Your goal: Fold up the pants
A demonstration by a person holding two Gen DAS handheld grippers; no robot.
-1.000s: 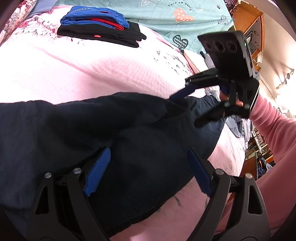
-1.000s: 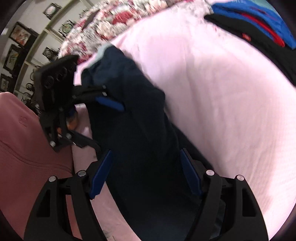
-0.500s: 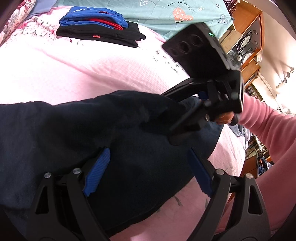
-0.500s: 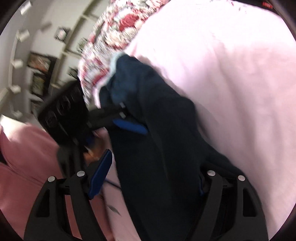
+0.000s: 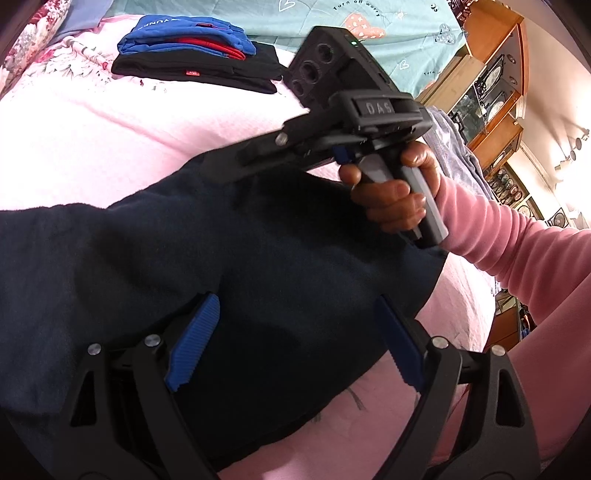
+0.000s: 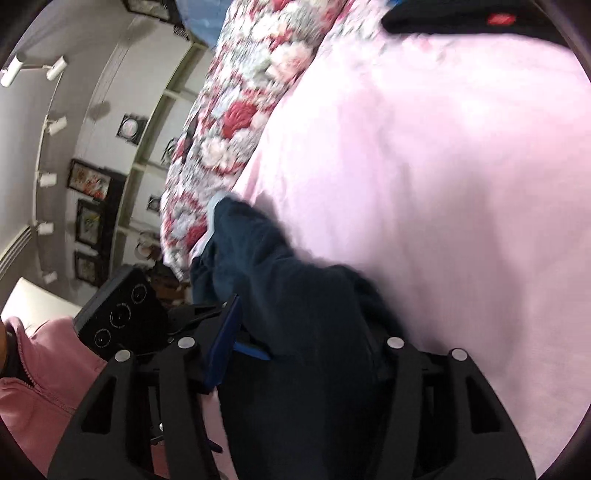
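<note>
While the left tongs (image 5: 291, 332) hover with their blue pads spread wide over the dark navy pants (image 5: 184, 258), nothing is caught between them. The cloth lies under both pads and runs off toward the left margin of the left wrist view. The right tongs (image 6: 295, 343) sit low over the same garment; their left pad shows blue and stands apart from the far side, whose pad is buried in fabric, so they look released, though the blur makes that uncertain. From the left wrist view the right tongs' fingers (image 5: 236, 162) reach down to the upper edge of the pants, gripped at the handle by a hand (image 5: 391, 195) in a pink sleeve (image 5: 517, 243).

The pants lie bunched on the pink bedspread (image 5: 110, 140), their rounded lower edge near the bed's near side, a pale strip of lining showing at the far tip (image 6: 216, 206). Beyond the upper edge the bedspread stretches wide and bare up to a stack of folded clothes (image 5: 195, 55), blue over black, well apart from the pants. A floral quilt (image 6: 236, 122) borders the bedspread on one side, a teal blanket (image 5: 369, 22) at the far end.
</note>
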